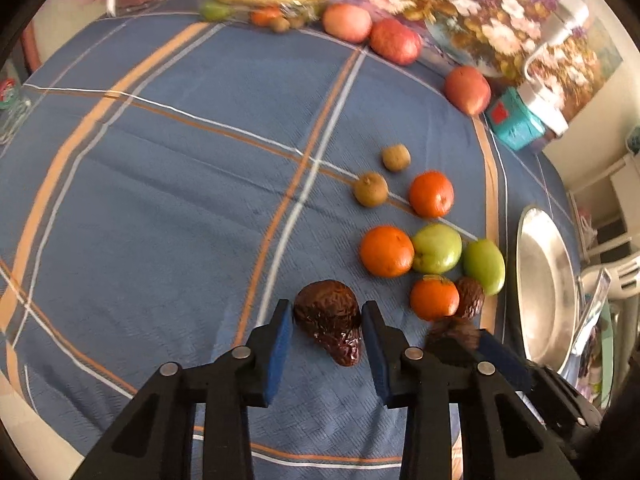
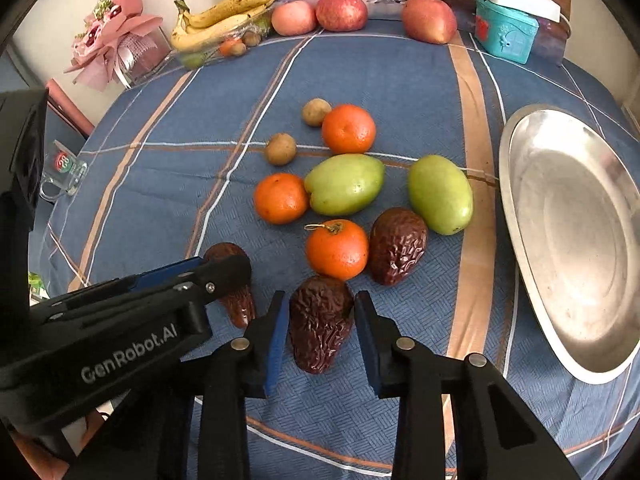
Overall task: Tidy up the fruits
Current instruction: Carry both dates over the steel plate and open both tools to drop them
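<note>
Fruit lies on a blue checked tablecloth. My left gripper has its blue pads on both sides of a dark wrinkled avocado that rests on the cloth. My right gripper likewise closes around a second dark avocado. A third avocado lies beside an orange. Two green mangoes, two more oranges and two kiwis lie behind. The left gripper also shows in the right wrist view.
A silver oval tray sits at the right edge. Bananas, three red apples and a teal box line the far side. A glass mug and a pink bouquet stand at the left.
</note>
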Tool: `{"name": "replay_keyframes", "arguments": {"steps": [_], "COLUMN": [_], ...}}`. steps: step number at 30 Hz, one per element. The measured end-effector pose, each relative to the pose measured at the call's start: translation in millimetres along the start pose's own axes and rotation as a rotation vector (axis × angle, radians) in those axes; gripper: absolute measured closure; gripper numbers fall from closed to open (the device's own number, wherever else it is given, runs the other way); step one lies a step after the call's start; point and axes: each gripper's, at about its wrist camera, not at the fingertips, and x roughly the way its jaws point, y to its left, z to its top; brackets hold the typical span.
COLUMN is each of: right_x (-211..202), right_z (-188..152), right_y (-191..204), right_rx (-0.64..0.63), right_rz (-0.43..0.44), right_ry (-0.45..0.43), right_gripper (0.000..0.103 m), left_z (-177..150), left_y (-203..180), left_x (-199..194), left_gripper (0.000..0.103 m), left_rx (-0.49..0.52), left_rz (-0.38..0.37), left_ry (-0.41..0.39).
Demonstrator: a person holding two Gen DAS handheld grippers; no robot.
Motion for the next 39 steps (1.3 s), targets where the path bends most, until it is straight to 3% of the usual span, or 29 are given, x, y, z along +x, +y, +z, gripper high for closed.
{"name": "replay_keyframes", "arguments": {"steps": [8,20,29,39], "right_x": [-35,-69,-64,-85], "right_z": [9,38,63,47], "right_y": [-15,-48,-70,-154], "right_rx": [0.062,0.200,0.253,0.433], "right_rz": [-0.009,-0.066,-0.111,-0.226], "right_ry": [-0.120,-0.241,-0.248,-0.231], "right_gripper": [0.069,0.069,0.069,0.069], "left_z": [6,44,50,25], "left_y": [4,-48,-107,-196], "left_x": [-25,-32,-20,12], "left_gripper": [0.065,0.065,0.065,0.065], "left_rx": [-0.031,0.001,0.106,0.304], "left_rz": [-0.007,-0.036,-0.063,-0.123], "left_ry": [-0.079,-0.118,-0.105,-0.038]}}
